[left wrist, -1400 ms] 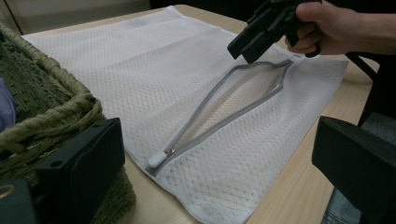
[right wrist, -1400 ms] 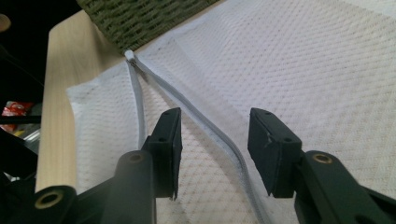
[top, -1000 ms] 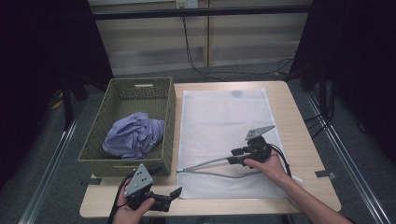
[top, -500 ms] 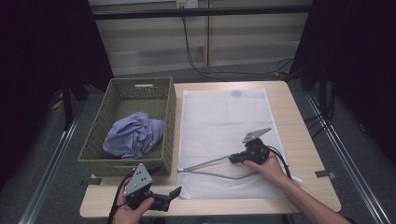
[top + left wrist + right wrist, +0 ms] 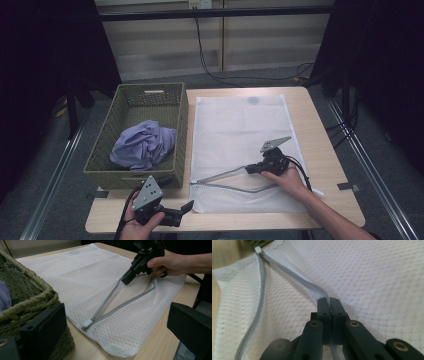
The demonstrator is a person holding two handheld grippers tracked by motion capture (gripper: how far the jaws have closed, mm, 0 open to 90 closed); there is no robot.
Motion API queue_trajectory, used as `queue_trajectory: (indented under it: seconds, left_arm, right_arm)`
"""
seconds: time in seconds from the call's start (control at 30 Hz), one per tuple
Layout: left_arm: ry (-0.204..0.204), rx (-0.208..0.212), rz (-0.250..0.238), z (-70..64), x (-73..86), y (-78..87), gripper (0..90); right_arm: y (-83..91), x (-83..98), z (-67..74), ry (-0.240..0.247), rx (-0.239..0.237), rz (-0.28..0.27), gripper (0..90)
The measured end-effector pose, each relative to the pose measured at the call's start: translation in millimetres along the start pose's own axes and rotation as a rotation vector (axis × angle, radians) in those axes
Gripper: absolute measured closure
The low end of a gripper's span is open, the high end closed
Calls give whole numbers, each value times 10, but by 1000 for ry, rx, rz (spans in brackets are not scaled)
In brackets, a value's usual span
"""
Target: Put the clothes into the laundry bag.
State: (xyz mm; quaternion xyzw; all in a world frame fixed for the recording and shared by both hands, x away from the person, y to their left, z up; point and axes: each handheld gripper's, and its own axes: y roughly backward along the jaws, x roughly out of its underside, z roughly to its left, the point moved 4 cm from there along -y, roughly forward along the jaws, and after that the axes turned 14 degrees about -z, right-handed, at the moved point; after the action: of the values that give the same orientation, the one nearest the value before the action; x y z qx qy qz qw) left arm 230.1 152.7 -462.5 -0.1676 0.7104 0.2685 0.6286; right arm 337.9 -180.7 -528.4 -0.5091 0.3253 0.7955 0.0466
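Where the light wooden table (image 5: 330, 150) meets the bottom edge of the high view, the left gripper (image 5: 186, 207) sits low and left of centre in a hand, its black jaws spread apart over bare wood, holding nothing. Just above it and to the right, the right gripper (image 5: 248, 170) has its jaws pressed together on one side of the grey zipper (image 5: 227, 181) of a white mesh laundry bag (image 5: 240, 130); the right gripper view shows the zipper tape pinched between them. The zipper lies open in a narrow V, its white pull tab (image 5: 86, 322) near the bag's lower left corner. Higher and left of the bag stands an olive woven basket (image 5: 181, 120) holding a crumpled lavender cloth (image 5: 142, 145).
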Motion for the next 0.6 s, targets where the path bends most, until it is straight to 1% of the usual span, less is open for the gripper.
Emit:
queue_trajectory:
  seconds: [0.03, 0.07, 0.13, 0.17, 0.23, 0.27, 0.37, 0.6]
  left_arm:
    - [2, -2, -5, 1, -3, -1, 27]
    - [5, 5, -14, 4, -5, -9, 27]
    - [7, 0, -19, 3, -13, -14, 27]
    - [7, 0, -19, 3, -13, -14, 27]
    - [5, 4, -19, -1, -15, -17, 28]
    - [6, 2, -17, -3, -12, -12, 27]
    - [9, 3, -20, 1, -14, -5, 28]
    - [7, 5, -18, -2, -12, -7, 28]
  right_arm:
    - [0, 0, 0, 0, 0, 0, 886]
    - [29, -34, 9, -2, -9, -27, 886]
    - [61, -62, 17, -3, -12, -41, 886]
    - [61, -62, 17, -3, -12, -41, 886]
    - [85, -85, 21, -12, -16, -59, 886]
    - [104, -113, 21, -13, -18, -78, 886]
    - [132, -154, 23, -12, -22, -105, 886]
    - [184, -221, 39, -16, -32, -144, 885]
